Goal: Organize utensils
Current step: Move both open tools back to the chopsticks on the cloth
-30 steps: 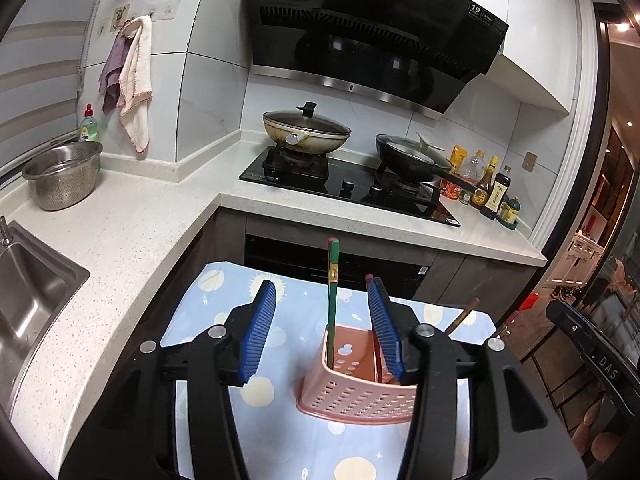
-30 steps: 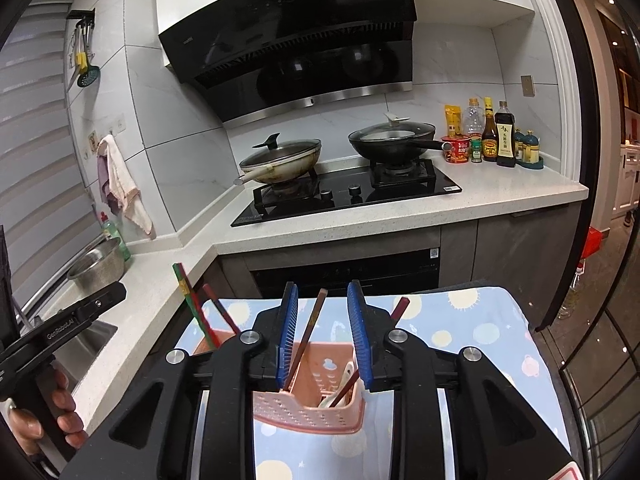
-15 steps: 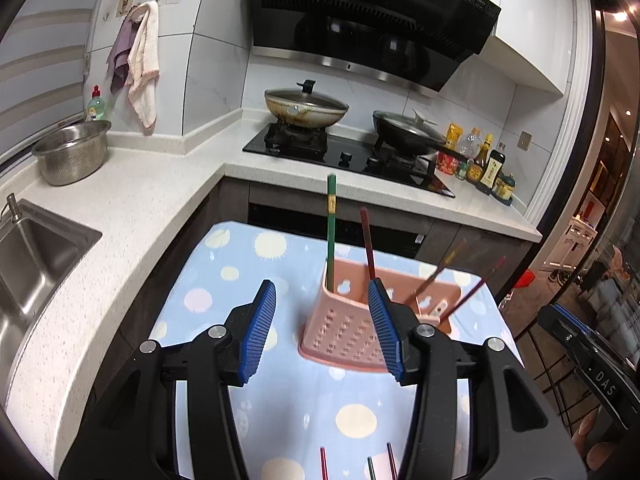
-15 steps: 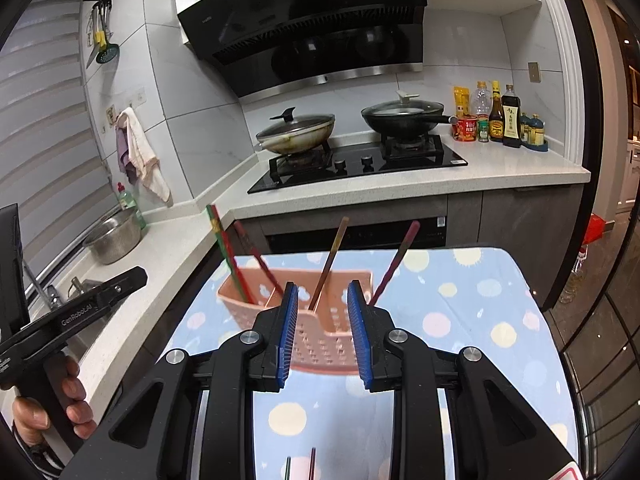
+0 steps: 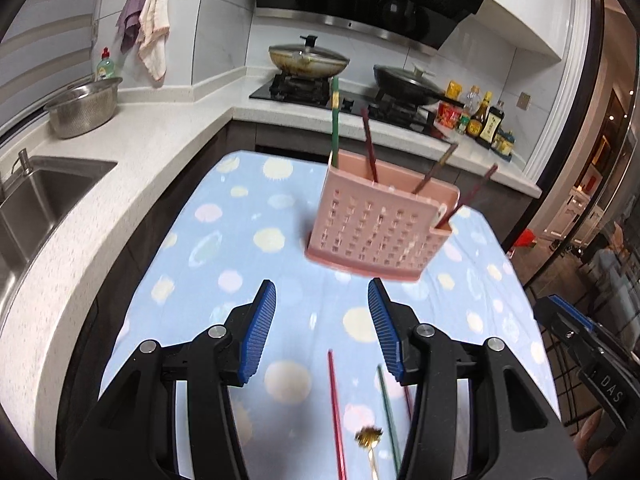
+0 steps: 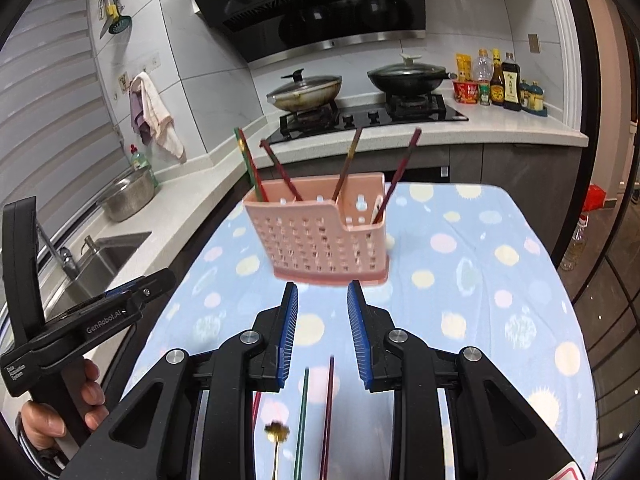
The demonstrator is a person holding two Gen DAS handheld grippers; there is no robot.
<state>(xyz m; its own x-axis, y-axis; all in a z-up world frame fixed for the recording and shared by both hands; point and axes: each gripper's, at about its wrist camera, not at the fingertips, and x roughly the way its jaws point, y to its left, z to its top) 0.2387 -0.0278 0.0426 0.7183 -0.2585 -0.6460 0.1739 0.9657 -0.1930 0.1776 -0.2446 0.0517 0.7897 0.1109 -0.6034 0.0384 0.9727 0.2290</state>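
Observation:
A pink perforated utensil basket (image 5: 376, 226) (image 6: 320, 236) stands on a blue dotted cloth (image 5: 248, 240) (image 6: 460, 264) and holds several chopsticks, one green (image 5: 334, 120), the others dark red or brown. Loose chopsticks, red (image 5: 335, 412) (image 6: 328, 412) and green (image 5: 388, 416) (image 6: 301, 420), and a gold fork (image 5: 369, 436) (image 6: 277, 434) lie on the cloth near me. My left gripper (image 5: 322, 332) is open and empty above them. My right gripper (image 6: 322, 332) is open and empty, just short of the basket.
A white L-shaped counter carries a steel colander (image 5: 82, 106), a sink (image 5: 36, 196), a hob with two lidded pans (image 6: 304, 90) and sauce bottles (image 6: 500, 80). The cloth's right edge drops to the floor.
Both grippers have pulled back and up from the basket, which now stands farther off. The loose chopsticks and fork have come into view between the fingers.

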